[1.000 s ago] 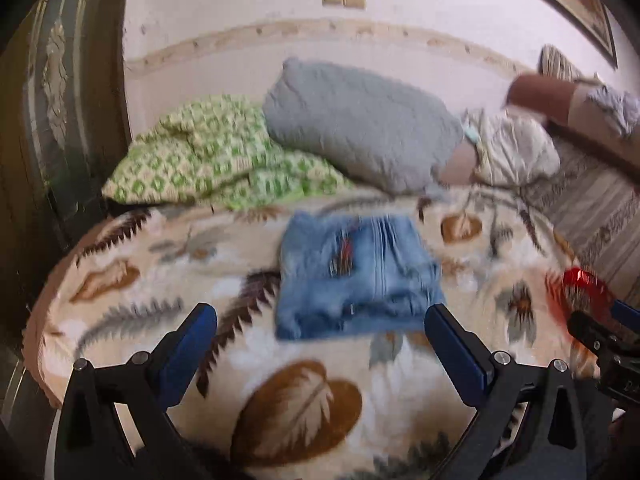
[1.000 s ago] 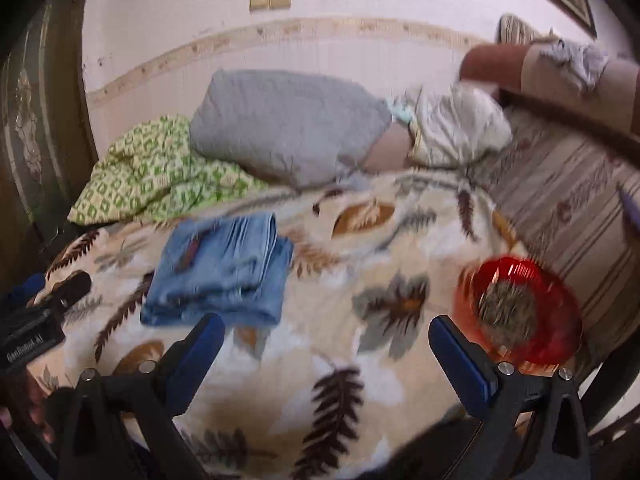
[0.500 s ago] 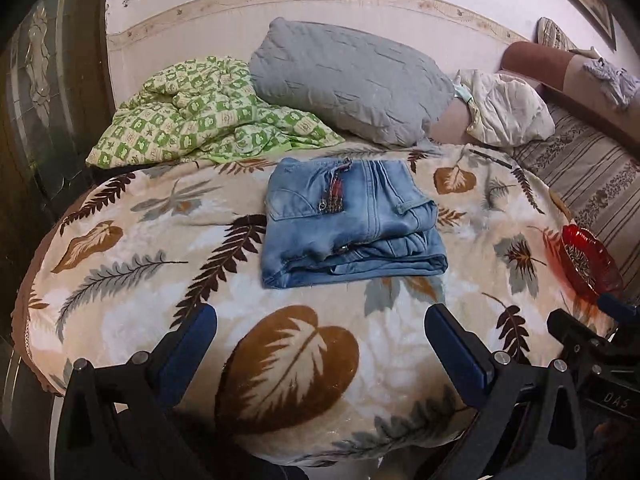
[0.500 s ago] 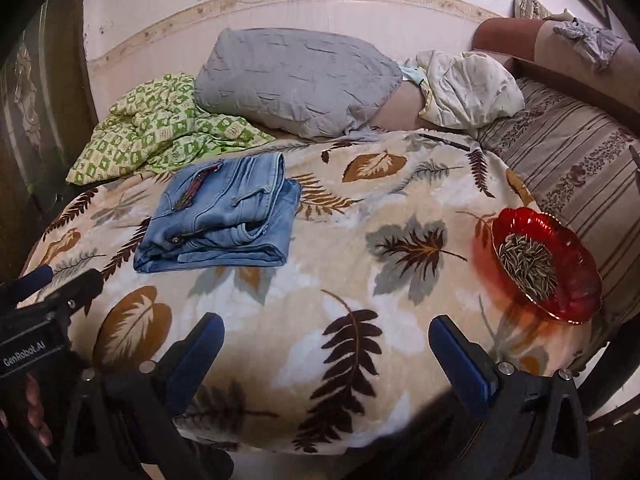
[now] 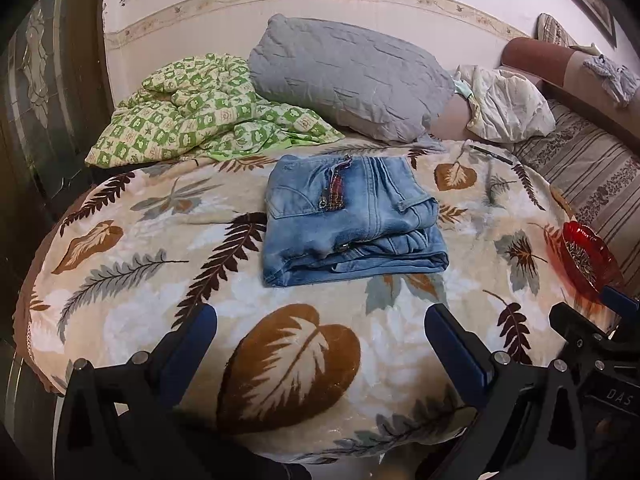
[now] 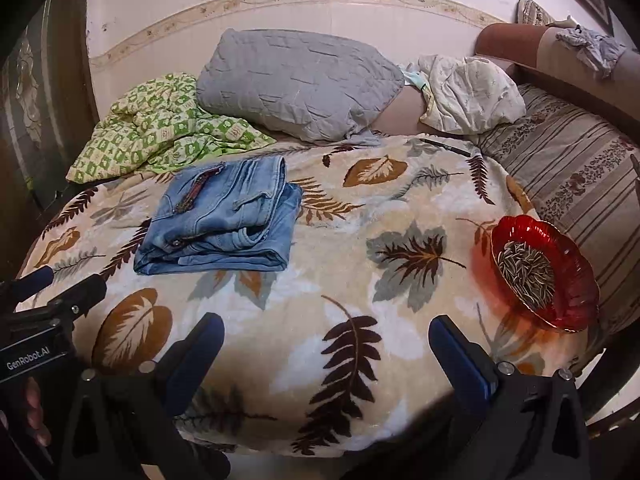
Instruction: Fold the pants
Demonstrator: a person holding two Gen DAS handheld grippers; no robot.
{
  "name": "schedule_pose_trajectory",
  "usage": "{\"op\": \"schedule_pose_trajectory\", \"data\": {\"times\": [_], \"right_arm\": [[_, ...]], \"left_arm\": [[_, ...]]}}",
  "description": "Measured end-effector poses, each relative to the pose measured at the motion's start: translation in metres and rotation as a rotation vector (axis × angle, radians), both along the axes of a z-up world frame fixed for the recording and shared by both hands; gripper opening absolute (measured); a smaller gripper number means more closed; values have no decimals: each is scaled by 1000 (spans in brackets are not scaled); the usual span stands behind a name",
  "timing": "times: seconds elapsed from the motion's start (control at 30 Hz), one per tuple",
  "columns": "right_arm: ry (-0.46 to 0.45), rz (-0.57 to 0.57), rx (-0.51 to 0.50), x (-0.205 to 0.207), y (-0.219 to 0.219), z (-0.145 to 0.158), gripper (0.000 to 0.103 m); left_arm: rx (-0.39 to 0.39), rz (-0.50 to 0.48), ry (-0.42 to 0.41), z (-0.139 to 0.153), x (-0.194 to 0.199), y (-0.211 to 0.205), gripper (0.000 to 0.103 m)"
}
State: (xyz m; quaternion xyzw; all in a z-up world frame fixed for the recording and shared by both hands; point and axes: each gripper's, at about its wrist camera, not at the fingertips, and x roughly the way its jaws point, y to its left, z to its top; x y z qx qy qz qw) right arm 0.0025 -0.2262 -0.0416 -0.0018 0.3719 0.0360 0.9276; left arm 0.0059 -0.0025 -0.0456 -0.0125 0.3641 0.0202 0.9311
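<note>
1. Over the last second both views have pulled back and settled: the pants (image 5: 352, 216) sat closer and blurred in the earlier pictures, and now lie sharp and farther off, in the middle of the leaf-print blanket (image 5: 160, 248) on the bed.
2. The pants lie as a compact stacked rectangle, waistband and fly on top, folded edge toward the cameras. By my reading the fold is finished and both hands are retreating.
3. The left tongs (image 5: 320, 332) stand wide apart, well short of the pants, holding nothing and touching nothing; only blanket shows between the fingers.
4. The right tongs (image 6: 326, 342) are likewise spread wide and empty, nearer the viewer than the pants and off to their right.
5. A red bowl (image 6: 576, 280) of seeds sits well right of the pants near the blanket's edge; a grey pillow (image 5: 344, 80) and a green checked cloth (image 5: 192, 116) lie behind the pants.
</note>
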Motion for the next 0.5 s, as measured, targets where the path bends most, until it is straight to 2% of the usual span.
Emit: {"op": "schedule_pose_trajectory", "data": {"times": [0.5], "right_arm": [[-13,9,7,6,-1,11,103]], "left_arm": [[-11,13,-7,8,5,5,103]]}}
